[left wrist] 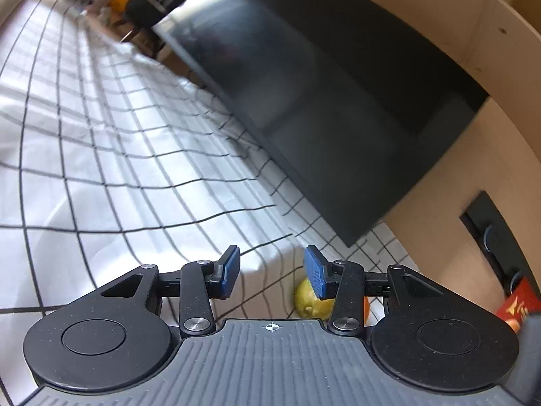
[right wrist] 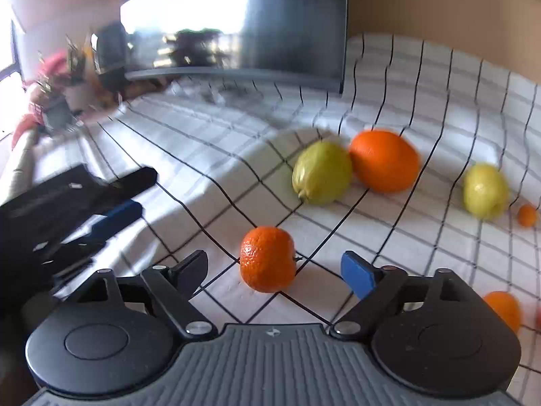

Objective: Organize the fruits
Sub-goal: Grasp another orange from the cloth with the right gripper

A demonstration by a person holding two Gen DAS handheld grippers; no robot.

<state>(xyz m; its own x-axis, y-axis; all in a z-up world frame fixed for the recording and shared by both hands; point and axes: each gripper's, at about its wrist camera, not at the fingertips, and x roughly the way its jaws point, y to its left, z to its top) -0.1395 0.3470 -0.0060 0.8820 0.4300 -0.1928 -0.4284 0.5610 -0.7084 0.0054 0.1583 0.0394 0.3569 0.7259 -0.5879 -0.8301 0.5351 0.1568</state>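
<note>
Fruits lie on a white checked tablecloth (right wrist: pixel 209 142). In the right wrist view a mandarin (right wrist: pixel 268 258) rests on the cloth between the fingers of my right gripper (right wrist: pixel 275 262), which is open; neither pad touches it. Beyond it a yellow-green lemon (right wrist: pixel 321 172) leans against a large orange (right wrist: pixel 383 160). A second lemon (right wrist: pixel 485 191) and a tiny orange fruit (right wrist: pixel 526 215) lie further right. My left gripper (left wrist: pixel 272 270) is open and holds nothing; a lemon (left wrist: pixel 309 299) peeks out behind its right finger. The left gripper (right wrist: pixel 111 203) also shows at the left of the right wrist view.
A dark monitor (right wrist: pixel 236 23) stands at the back of the table against a tan wall (left wrist: pixel 456 169). Potted plants and clutter (right wrist: pixel 64 94) crowd the far left end. Another orange (right wrist: pixel 503 309) lies at the right edge, near my right gripper.
</note>
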